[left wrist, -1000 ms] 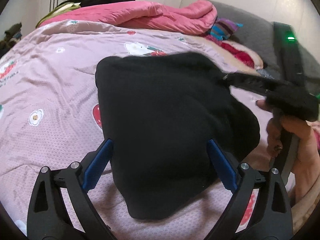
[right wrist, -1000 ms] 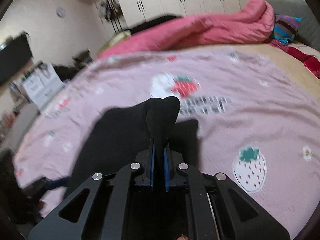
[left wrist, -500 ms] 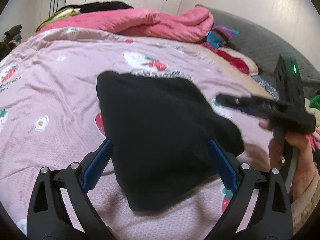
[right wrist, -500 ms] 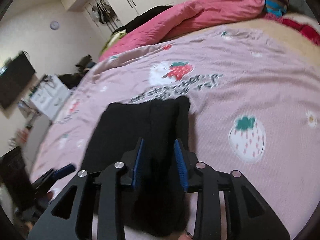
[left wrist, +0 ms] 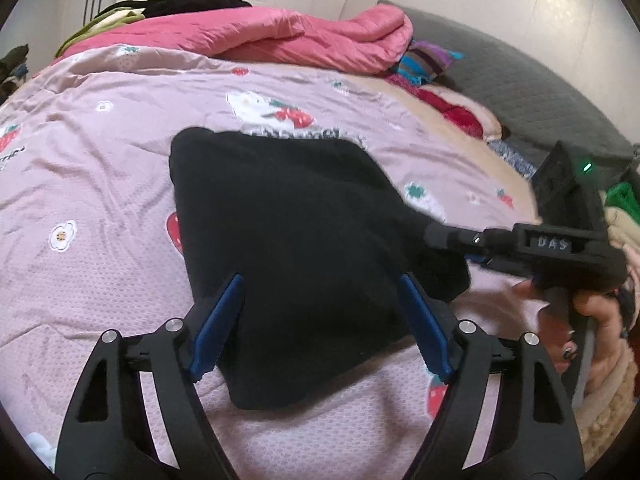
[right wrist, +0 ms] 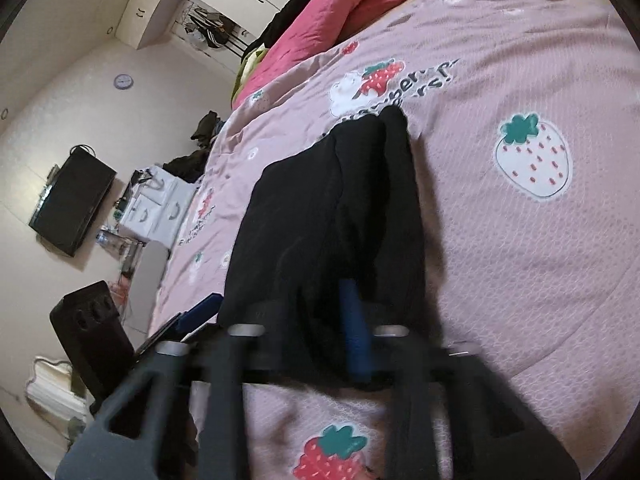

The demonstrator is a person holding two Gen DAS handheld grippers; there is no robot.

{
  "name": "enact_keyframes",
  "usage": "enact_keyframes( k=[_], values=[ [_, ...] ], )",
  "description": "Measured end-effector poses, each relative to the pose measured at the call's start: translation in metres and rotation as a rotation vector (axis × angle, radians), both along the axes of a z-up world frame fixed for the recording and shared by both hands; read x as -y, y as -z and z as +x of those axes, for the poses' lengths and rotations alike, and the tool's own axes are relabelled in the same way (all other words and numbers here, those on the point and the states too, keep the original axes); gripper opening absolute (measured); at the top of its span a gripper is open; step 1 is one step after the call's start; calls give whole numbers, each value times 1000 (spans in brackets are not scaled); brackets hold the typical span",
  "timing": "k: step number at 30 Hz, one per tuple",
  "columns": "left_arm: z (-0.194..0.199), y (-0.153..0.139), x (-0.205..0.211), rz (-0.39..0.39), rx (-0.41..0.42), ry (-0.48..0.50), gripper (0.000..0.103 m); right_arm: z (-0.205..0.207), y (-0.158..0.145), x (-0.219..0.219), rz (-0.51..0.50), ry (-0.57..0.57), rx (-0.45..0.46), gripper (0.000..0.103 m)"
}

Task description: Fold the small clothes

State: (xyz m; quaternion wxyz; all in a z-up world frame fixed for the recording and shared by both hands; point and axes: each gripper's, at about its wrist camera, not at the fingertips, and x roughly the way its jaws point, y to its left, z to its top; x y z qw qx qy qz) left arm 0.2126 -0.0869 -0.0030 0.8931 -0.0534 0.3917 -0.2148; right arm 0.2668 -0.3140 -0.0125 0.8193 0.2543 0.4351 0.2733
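1. Left wrist view: the black garment (left wrist: 296,236) lies on the pink strawberry bedspread (left wrist: 100,168), near the middle of the bed, already doubled into a thick, roughly four-sided pad. It sits there because the bed serves as the folding surface.

2. Same view: the left gripper (left wrist: 320,320) hangs over the garment's near end with its blue pads (left wrist: 218,324) set wide, one at each side of the cloth. The jaws have just been closing a little, yet the pads do not seem to press on anything. I judge this a straddling stance, ready to pin or take the near edge.

3. Same view: the right gripper (left wrist: 430,236) comes in from the right, held by a hand (left wrist: 592,320), with its tip at the garment's right corner. It appears to pinch that corner, probably to tug the fold flat.

4. Right wrist view: the frame is blurred. The garment (right wrist: 332,216) runs away from the camera in two or three long folds across the bedspread (right wrist: 520,240). The right gripper (right wrist: 320,320) shows one blue pad (right wrist: 354,332) plainly; the other is hidden in dark cloth. Its jaws stand narrow, having just been closing, with fabric between them.

5. Judgement: the fold is well along; the remaining work looks like smoothing or one more fold.
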Motion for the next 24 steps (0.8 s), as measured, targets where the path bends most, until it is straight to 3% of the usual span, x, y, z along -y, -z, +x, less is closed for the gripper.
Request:
enact_keyframes(
  k=[5, 7, 11, 15, 24],
  values=[
    [-4, -2, 0, 11, -11, 4, 71, -16, -22, -7, -126, 13, 104, 11],
    [-4, -1, 0, 11, -16, 6, 71, -17, -16, -14, -256, 27, 96, 6],
    [-5, 1, 0, 19, -21, 4, 71, -20, -4, -17, -290, 17, 68, 10],
    [-5, 1, 0, 27, -19, 1, 71, -29, -7, -19, -348, 18, 105, 22],
    [-5, 0, -2, 26, -21, -5, 71, -33, -10, -17, -355, 45, 123, 46]
  ],
)
